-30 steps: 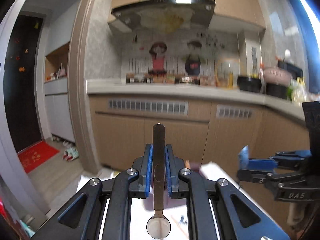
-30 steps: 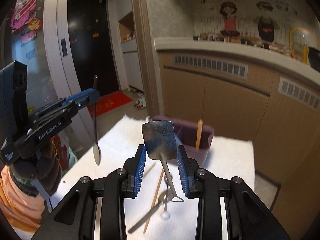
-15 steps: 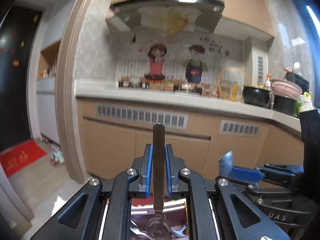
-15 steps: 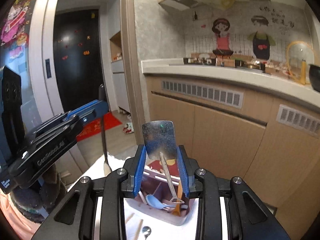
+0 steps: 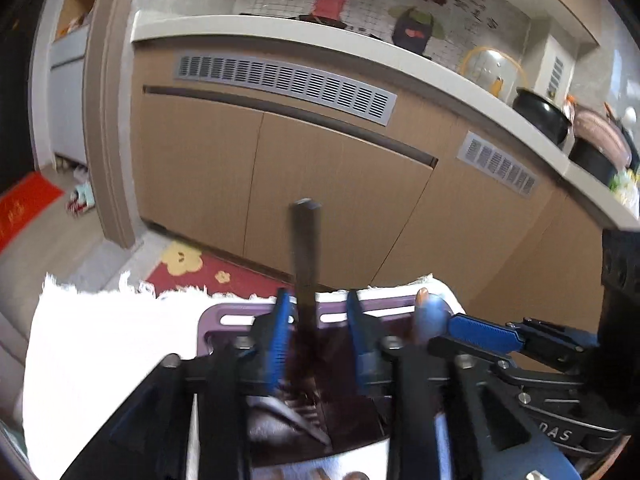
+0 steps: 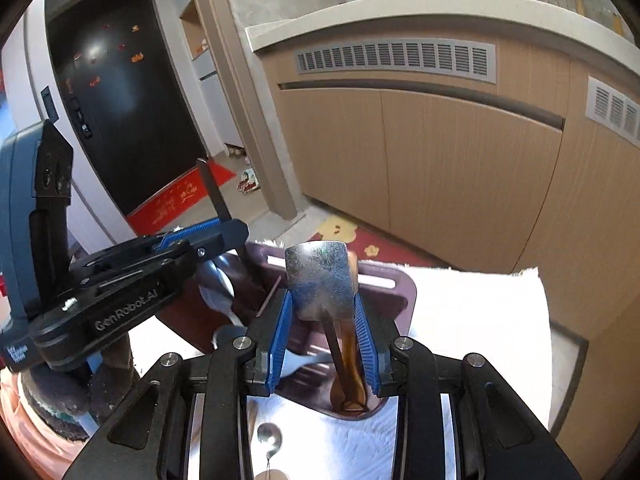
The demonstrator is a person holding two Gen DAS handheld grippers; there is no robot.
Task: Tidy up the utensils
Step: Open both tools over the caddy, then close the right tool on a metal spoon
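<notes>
Crowding purple tray (image 6: 402,294): white spoon (image 6: 224,300), wooden spoon (image 6: 352,344); cabinet (image 6: 460,168) behind.

On my left gripper (image 6: 224,236), seen from the right wrist at about nine o'clock, white lettering on the black arm read "GenRobot.AI". On my right gripper (image 5: 440,332), seen from the left wrist at about four o'clock, I could read "DAS" on the black body. The dark writing on the tiled kitchen wall (image 5: 476,12), near one o'clock, was too small to read.
</notes>
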